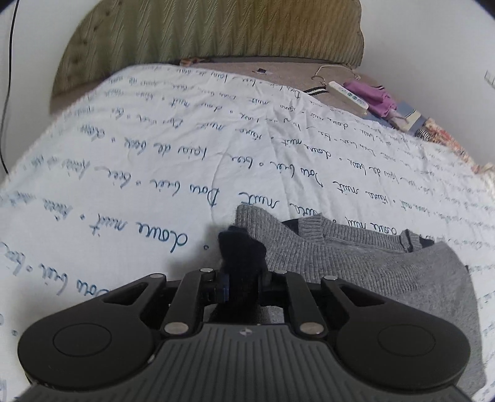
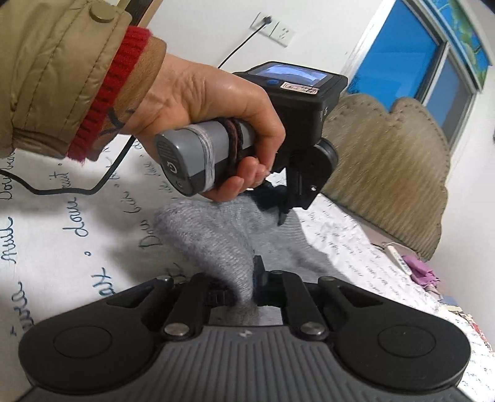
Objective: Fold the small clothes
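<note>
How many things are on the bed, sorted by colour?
Grey: 1, the sweater, with dark trim
White: 1, the power strip
Purple: 1, the purple cloth
Black and white striped: 1, the striped cloth near a wire hanger
Wire: 1, that hanger
Total: 5

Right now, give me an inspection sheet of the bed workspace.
Surface: white bedspread printed with blue handwriting.
Job's things: grey knit sweater with dark navy trim, partly lifted.
Clutter: power strip, purple cloth, wire hanger by the headboard.
Grippers: left gripper shut on the sweater's navy part; right gripper shut on grey knit.
Cables: black cable across the bedspread, another down from the wall socket.
Surroundings: olive tufted headboard, white walls, blue window.
</note>
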`<action>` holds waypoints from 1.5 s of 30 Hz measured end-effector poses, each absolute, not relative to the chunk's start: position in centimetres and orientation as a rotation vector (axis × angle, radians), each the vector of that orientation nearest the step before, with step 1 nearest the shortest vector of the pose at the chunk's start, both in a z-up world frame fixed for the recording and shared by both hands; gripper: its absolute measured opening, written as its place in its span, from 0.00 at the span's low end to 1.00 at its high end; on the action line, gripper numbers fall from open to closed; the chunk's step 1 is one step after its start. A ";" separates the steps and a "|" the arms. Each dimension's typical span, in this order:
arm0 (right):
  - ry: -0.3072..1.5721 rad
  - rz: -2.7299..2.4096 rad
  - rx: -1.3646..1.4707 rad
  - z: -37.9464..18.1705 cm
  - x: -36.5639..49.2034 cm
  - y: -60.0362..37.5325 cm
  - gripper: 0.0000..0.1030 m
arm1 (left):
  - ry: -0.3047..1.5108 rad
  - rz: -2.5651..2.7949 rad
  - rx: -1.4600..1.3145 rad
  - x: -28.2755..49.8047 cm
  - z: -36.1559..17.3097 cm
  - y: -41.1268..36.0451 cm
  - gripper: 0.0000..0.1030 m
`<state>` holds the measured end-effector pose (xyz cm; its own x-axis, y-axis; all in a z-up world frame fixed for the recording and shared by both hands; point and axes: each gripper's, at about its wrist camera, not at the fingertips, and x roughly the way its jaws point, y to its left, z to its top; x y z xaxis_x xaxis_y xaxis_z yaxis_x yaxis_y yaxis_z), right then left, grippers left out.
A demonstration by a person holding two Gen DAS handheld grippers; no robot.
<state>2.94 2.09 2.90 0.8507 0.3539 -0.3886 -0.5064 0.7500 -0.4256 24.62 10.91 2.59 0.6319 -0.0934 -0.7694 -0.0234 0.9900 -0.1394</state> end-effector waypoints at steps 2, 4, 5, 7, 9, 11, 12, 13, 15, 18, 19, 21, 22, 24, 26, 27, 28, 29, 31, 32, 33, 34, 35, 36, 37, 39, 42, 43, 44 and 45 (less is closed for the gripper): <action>0.274 0.456 -0.560 2.9 2.5 1.4 0.07 | 0.879 -0.019 -0.107 24.3 3.2 10.0 0.15; 0.255 0.440 -0.576 2.9 2.2 0.8 0.07 | 0.869 -0.009 -0.084 24.1 3.9 9.2 0.15; 0.251 0.435 -0.573 3.0 1.9 0.4 0.07 | 0.865 -0.004 -0.078 24.0 4.2 8.8 0.15; 0.246 0.431 -0.556 3.4 1.5 -0.4 0.06 | 0.851 0.010 -0.064 23.8 4.9 7.9 0.14; 0.230 0.421 -0.539 3.8 1.2 -1.2 0.06 | 0.837 0.022 -0.046 23.5 5.7 7.1 0.14; 0.225 0.417 -0.505 4.2 0.6 -2.0 0.06 | 0.827 0.033 -0.033 23.3 6.4 6.3 0.14; 0.222 0.414 -0.490 4.5 0.6 -2.5 0.06 | 0.825 0.036 -0.028 23.2 6.7 5.9 0.14; 0.219 0.409 -0.480 4.9 0.9 -2.9 0.06 | 0.823 0.038 -0.022 23.1 7.1 5.5 0.14; 0.212 0.397 -0.463 5.2 0.8 -3.8 0.06 | 0.818 0.043 -0.008 23.0 7.6 4.7 0.14; 0.209 0.383 -0.438 5.6 0.7 -5.0 0.06 | 0.811 0.043 0.012 22.7 8.4 3.4 0.14; 0.208 0.378 -0.433 5.7 0.6 -5.4 0.06 | 0.807 0.044 0.019 22.6 8.6 2.9 0.14; 0.202 0.362 -0.431 5.9 0.8 -5.9 0.06 | 0.800 0.044 0.032 22.5 9.1 2.0 0.14; 0.195 0.351 -0.431 6.0 0.6 -6.2 0.06 | 0.797 0.044 0.037 22.4 9.3 1.5 0.14; 0.192 0.340 -0.425 6.0 0.4 -6.7 0.05 | 0.789 0.040 0.048 22.2 9.7 0.5 0.14; 0.187 0.329 -0.417 6.1 0.1 -7.4 0.06 | 0.781 0.038 0.061 22.0 10.1 -0.6 0.14; 0.186 0.323 -0.415 6.1 0.0 -7.7 0.05 | 0.777 0.035 0.067 21.9 10.4 -1.2 0.14; 0.185 0.317 -0.411 6.1 -0.2 -8.1 0.05 | 0.773 0.033 0.072 21.9 10.5 -1.7 0.14; 0.184 0.310 -0.405 6.3 -0.1 -8.5 0.06 | 0.770 0.030 0.077 21.8 10.7 -2.3 0.14; 0.184 0.296 -0.398 6.3 -0.2 -9.2 0.05 | 0.763 0.023 0.085 21.8 11.0 -3.5 0.14; 0.185 0.288 -0.393 6.4 -0.3 -9.7 0.05 | 0.760 0.019 0.090 21.7 11.1 -4.1 0.14; 0.186 0.281 -0.389 6.3 -0.3 -10.0 0.05 | 0.758 0.017 0.094 21.7 11.1 -4.6 0.14; 0.189 0.275 -0.385 6.3 -0.4 -10.4 0.05 | 0.757 0.013 0.097 21.8 11.1 -5.2 0.14; 0.194 0.269 -0.380 6.2 -0.4 -10.8 0.05 | 0.756 0.011 0.098 21.8 11.1 -5.7 0.14; 0.196 0.263 -0.375 6.2 -0.4 -11.0 0.05 | 0.755 0.008 0.100 21.9 11.0 -6.3 0.14; 0.200 0.256 -0.369 6.2 -0.5 -11.4 0.05 | 0.755 0.005 0.100 21.9 10.9 -6.7 0.14; 0.207 0.245 -0.352 6.1 -0.5 -12.1 0.05 | 0.758 -0.002 0.100 22.0 10.7 -7.8 0.14; 0.223 0.228 -0.317 6.0 -0.3 -13.4 0.05 | 0.757 -0.013 0.104 22.3 10.5 -9.2 0.14; 0.229 0.224 -0.305 6.0 -0.2 -13.8 0.05 | 0.756 -0.017 0.103 22.4 10.4 -9.7 0.14; 0.236 0.220 -0.294 5.9 -0.1 -14.2 0.05 | 0.756 -0.020 0.103 22.4 10.3 -10.2 0.14; 0.241 0.217 -0.284 5.8 0.0 -14.5 0.05 | 0.755 -0.024 0.102 22.5 10.1 -10.7 0.14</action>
<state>0.03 -14.50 5.82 0.9482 0.1765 -0.2640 -0.2439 0.9373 -0.2492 22.54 -10.70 10.14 0.7282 0.0151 -0.6852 0.0583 0.9948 0.0838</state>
